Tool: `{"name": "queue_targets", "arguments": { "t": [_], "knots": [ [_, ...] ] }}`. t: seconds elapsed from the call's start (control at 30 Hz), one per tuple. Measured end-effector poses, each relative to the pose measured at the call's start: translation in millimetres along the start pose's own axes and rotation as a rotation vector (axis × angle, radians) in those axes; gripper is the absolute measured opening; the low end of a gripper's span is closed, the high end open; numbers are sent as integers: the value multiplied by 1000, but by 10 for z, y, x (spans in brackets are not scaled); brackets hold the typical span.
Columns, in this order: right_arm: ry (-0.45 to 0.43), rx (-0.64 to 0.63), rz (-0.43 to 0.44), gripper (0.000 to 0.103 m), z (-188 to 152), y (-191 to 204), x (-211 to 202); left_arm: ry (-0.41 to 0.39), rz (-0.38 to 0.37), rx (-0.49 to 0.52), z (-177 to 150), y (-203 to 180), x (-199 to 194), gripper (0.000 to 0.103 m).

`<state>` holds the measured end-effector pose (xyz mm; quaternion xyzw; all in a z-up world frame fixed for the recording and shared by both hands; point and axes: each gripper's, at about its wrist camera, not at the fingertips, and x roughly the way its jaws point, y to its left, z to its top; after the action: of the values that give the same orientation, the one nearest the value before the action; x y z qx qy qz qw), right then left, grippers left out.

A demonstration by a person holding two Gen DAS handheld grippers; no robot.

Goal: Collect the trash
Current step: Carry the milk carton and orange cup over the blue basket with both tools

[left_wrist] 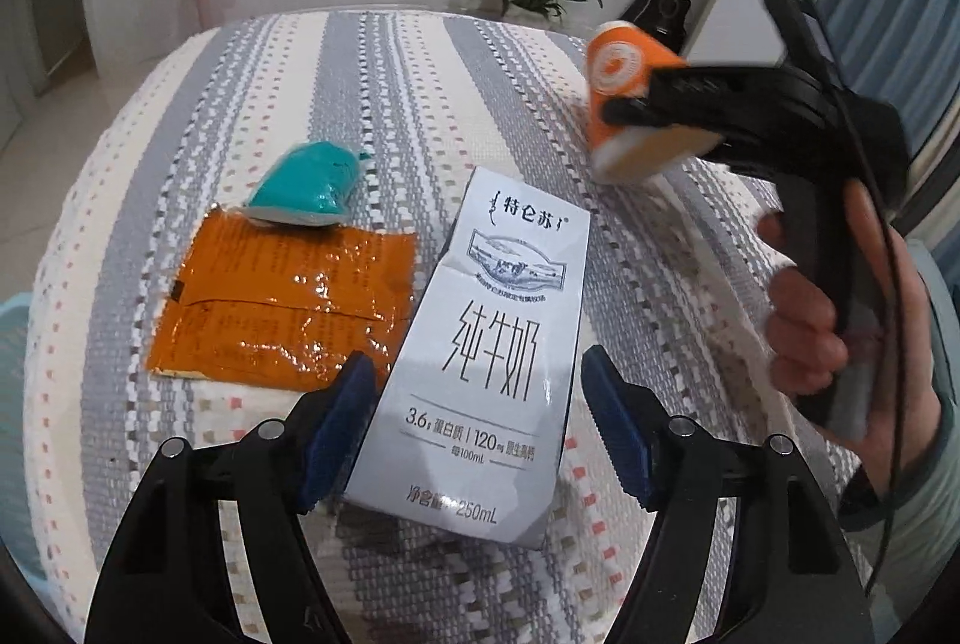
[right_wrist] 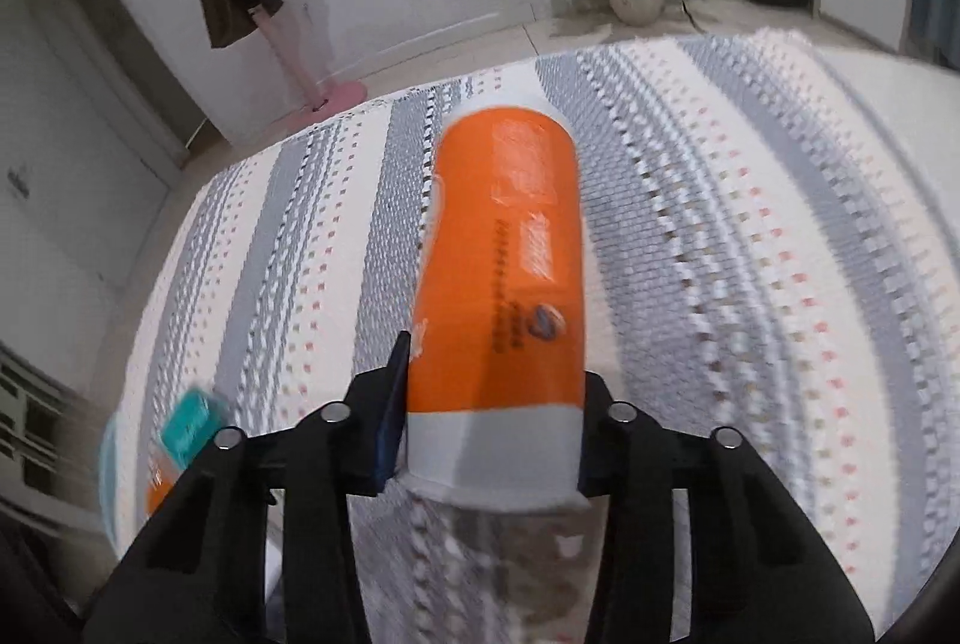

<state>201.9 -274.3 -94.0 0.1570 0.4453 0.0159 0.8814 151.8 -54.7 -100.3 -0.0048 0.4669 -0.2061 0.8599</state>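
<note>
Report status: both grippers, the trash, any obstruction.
Right gripper shut on orange cup. Left gripper open, straddling milk carton. Orange wrapper and teal packet left of it. Nothing blocking.

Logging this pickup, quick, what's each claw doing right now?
Left claw: open, astride the milk carton, not gripping.
Right claw: closed on the orange cup.

Both black grippers (left_wrist: 474, 416) (right_wrist: 489, 422) carry blue pads and silver screws; pale teal sleeve (left_wrist: 936, 470).
</note>
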Motion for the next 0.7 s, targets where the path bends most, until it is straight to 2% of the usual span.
{"name": "queue_targets", "arguments": {
  "t": [0.2,0.4,0.53,0.7],
  "knots": [
    [-59,-97,-16,37,-198,9,-381,-6,33,19,-20,-52,-3,55],
    [-111,-139,36,36,-203,184,-761,-132,22,-38,29,12,-437,53],
    [-175,-238,51,36,-201,598,-1087,-236,44,-78,71,158,-926,53],
    [-238,-377,110,36,-303,1319,-1407,-348,120,-149,30,562,-1599,53]
  ]
}}
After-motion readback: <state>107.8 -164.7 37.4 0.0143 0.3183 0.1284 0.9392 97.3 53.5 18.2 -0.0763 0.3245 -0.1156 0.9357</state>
